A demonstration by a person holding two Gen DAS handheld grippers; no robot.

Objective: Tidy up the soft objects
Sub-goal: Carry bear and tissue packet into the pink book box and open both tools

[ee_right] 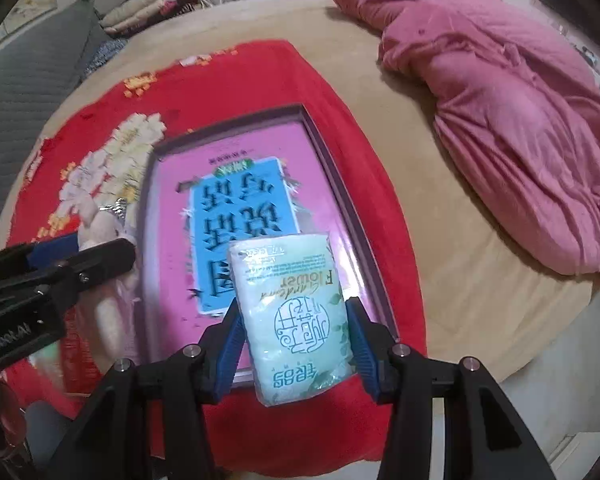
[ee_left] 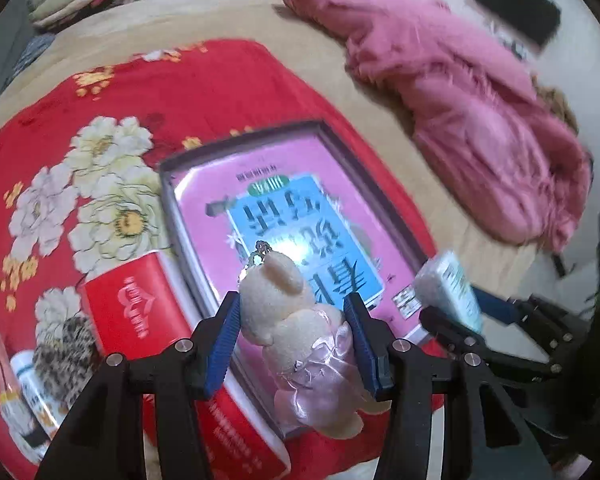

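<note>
In the left wrist view, a cream plush bear keychain (ee_left: 296,328) in a pink satin dress is clenched between the blue pads of the left tongs (ee_left: 294,338), held above the near end of a shallow pink-lined box tray (ee_left: 168,184) that lies on a red floral blanket (ee_left: 112,92). A red carton (ee_left: 140,320) sits just beside the tray's left wall. The bear is gripped at the soft middle only, so it could twist or slip out.

In the right wrist view, a green tissue pack (ee_right: 296,320) is gripped by the right tongs (ee_right: 296,336) over the tray's near right corner. The left tongs are close by, so they could collide above the tray. The tray floor is bare, the bed (ee_right: 440,240) to the right is open up to a pink quilt (ee_right: 520,120)
</note>
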